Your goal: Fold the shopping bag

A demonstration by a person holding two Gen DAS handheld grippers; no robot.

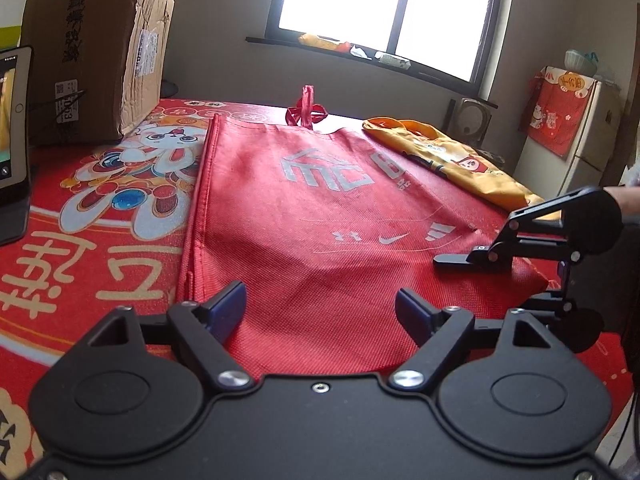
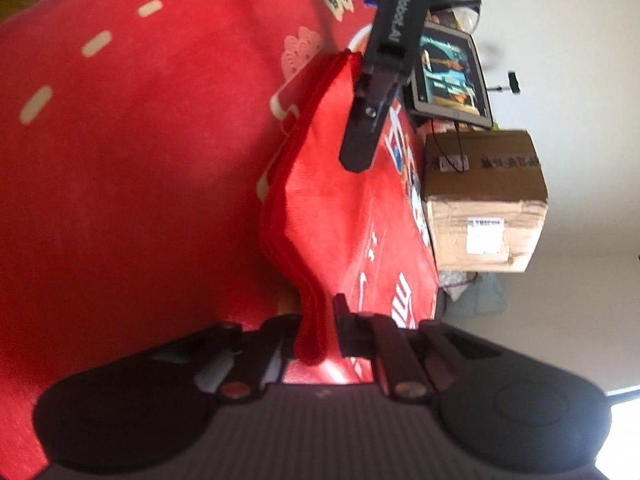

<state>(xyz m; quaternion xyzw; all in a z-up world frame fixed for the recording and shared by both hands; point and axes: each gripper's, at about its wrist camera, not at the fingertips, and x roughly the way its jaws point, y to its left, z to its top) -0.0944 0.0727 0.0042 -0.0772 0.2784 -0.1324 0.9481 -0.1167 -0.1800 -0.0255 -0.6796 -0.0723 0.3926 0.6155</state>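
A red non-woven shopping bag (image 1: 320, 208) with grey lettering lies flat on the red printed tablecloth (image 1: 100, 240), its handles (image 1: 306, 110) at the far end. My left gripper (image 1: 320, 308) is open, its blue-padded fingers (image 1: 228, 308) spread over the bag's near edge. My right gripper (image 1: 452, 259) comes in from the right and is shut on the bag's near right corner. In the right wrist view that gripper (image 2: 318, 332) pinches the bag's layered edge (image 2: 312, 280), lifted off the cloth, and the left gripper (image 2: 360, 152) shows beyond.
A cardboard box (image 1: 96, 60) stands at the back left with a tablet (image 1: 14, 120) beside it. A yellow bag (image 1: 452, 160) lies at the back right. A small fridge (image 1: 576, 132) stands beyond the table's right edge, under a window (image 1: 384, 12).
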